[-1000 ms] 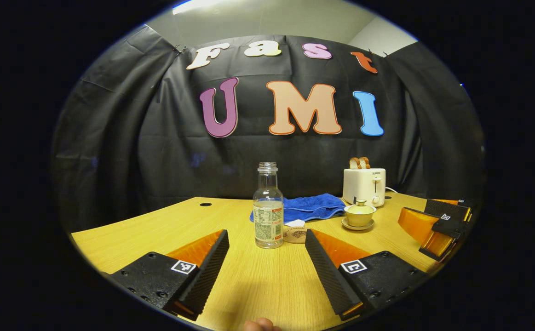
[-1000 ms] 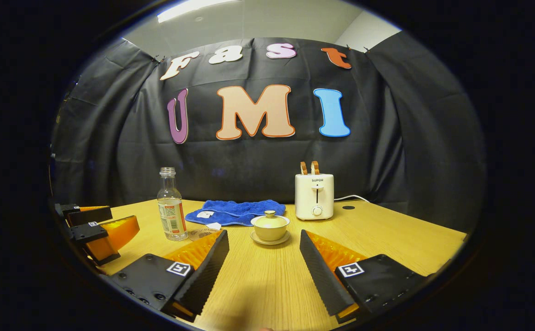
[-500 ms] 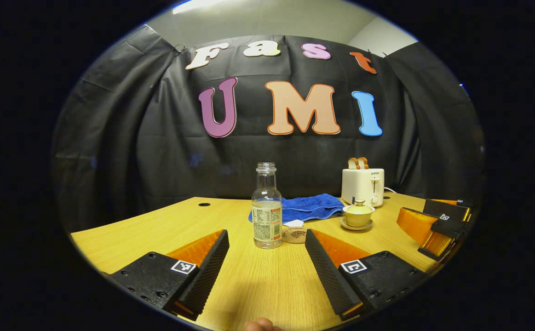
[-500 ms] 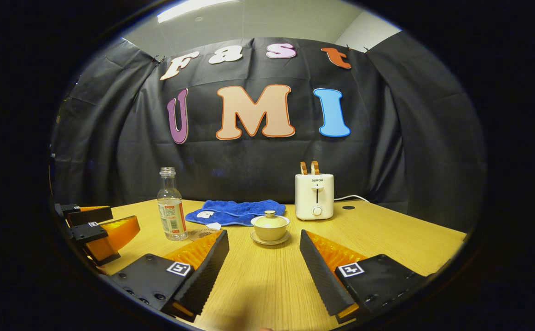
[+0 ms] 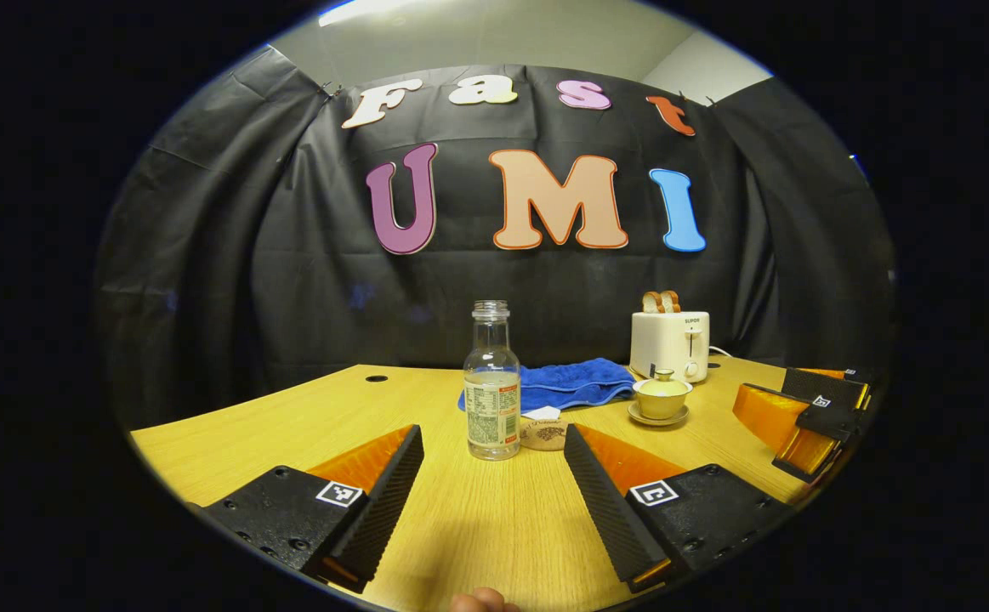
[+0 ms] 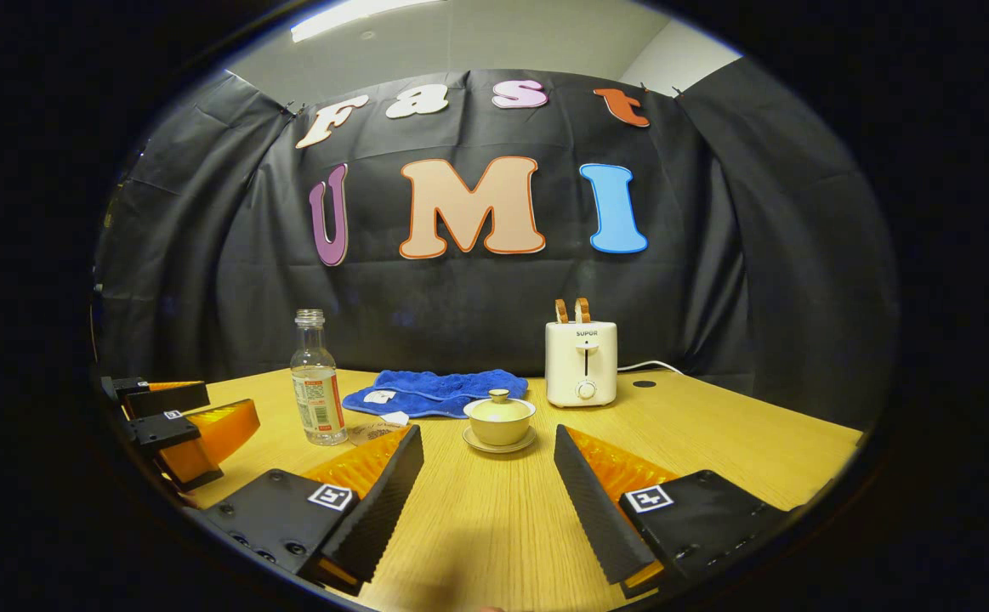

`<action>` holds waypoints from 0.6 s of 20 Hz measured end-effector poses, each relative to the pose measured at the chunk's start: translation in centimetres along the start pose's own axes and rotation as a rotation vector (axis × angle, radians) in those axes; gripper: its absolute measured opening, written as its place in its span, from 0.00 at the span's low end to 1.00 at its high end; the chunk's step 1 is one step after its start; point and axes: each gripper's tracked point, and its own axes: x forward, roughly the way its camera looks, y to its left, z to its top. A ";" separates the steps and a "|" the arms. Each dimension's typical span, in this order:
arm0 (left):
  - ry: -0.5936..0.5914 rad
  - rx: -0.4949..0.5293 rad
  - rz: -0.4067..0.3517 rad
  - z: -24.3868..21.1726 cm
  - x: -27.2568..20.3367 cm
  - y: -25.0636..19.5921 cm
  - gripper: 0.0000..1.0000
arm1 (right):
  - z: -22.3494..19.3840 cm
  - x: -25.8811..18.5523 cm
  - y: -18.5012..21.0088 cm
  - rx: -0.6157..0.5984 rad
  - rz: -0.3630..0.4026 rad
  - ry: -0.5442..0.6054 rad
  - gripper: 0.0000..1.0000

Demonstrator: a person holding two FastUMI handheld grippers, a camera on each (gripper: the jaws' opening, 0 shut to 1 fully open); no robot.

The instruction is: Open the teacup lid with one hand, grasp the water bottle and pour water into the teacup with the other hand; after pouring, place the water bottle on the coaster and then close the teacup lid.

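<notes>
A clear uncapped water bottle [image 5: 492, 387] with a label stands upright on the wooden table [image 5: 307, 416], straight ahead of my open left gripper [image 5: 494, 489]. A round cork coaster [image 5: 543, 433] lies just right of the bottle. The yellow lidded teacup [image 5: 662, 398] sits on its saucer further right. In the right gripper view the teacup [image 6: 499, 417], lid on, stands just beyond my open right gripper [image 6: 487, 484], and the bottle [image 6: 316, 387] is to the left with the coaster [image 6: 368, 432] beside it, partly behind a finger. Nothing is between either gripper's fingers.
A blue towel [image 5: 575, 382] lies behind the bottle and cup. A white toaster [image 6: 581, 361] holding bread slices stands at the back, its cord running right. The right gripper [image 5: 809, 412] shows at the table's right edge; the left gripper [image 6: 175, 421] shows at the left edge.
The left gripper view has drifted very slightly, so the bottle sits a touch further left. The right gripper has stayed still.
</notes>
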 end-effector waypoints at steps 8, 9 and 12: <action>0.004 0.001 -0.021 -0.2 3.8 -0.1 0.97 | 0.0 0.0 0.1 0.000 -0.001 0.001 0.97; 0.002 0.001 -0.020 -0.2 4.7 0.0 0.97 | -0.1 -0.1 0.1 0.000 -0.001 0.001 0.96; 0.004 0.003 0.002 -0.2 7.6 0.9 0.97 | 0.0 -0.1 0.2 0.000 -0.001 0.001 0.96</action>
